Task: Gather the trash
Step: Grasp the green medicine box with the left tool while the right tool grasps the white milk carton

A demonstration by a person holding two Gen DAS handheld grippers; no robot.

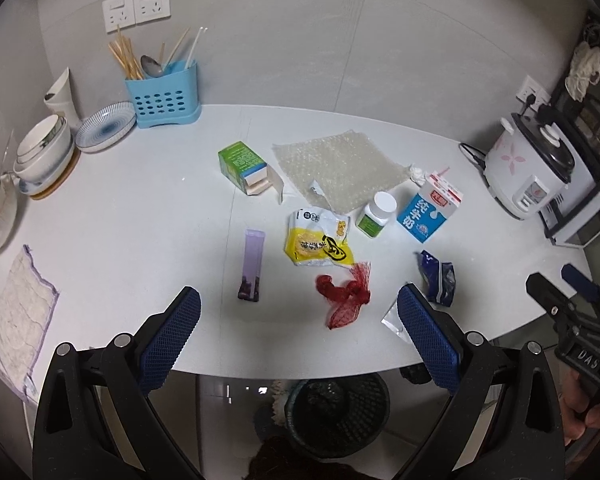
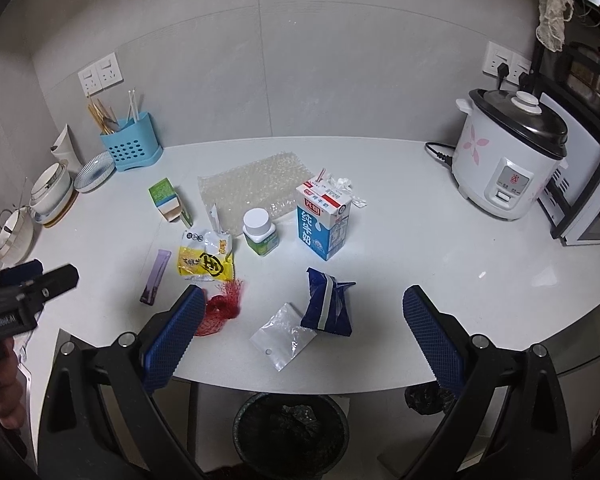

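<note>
Trash lies on the white table [image 1: 140,208]: a red net bag [image 1: 346,296], a yellow snack wrapper [image 1: 318,242], a purple sachet [image 1: 252,266], a blue wrapper [image 2: 328,306], a clear plastic bag [image 2: 282,336], a pill bottle [image 2: 260,232], a milk carton [image 2: 324,220], a green box [image 1: 244,166] and bubble wrap [image 1: 340,166]. A black bin [image 2: 292,428] stands on the floor below the table's front edge. My left gripper [image 1: 300,332] is open and empty just before the net bag. My right gripper [image 2: 300,332] is open and empty above the clear bag.
A rice cooker [image 2: 508,152] stands at the right with a microwave [image 2: 592,200] beside it. A blue utensil holder [image 1: 164,96], a plate [image 1: 106,128] and stacked bowls [image 1: 44,152] stand at the back left. A cloth [image 1: 20,320] lies at the left edge.
</note>
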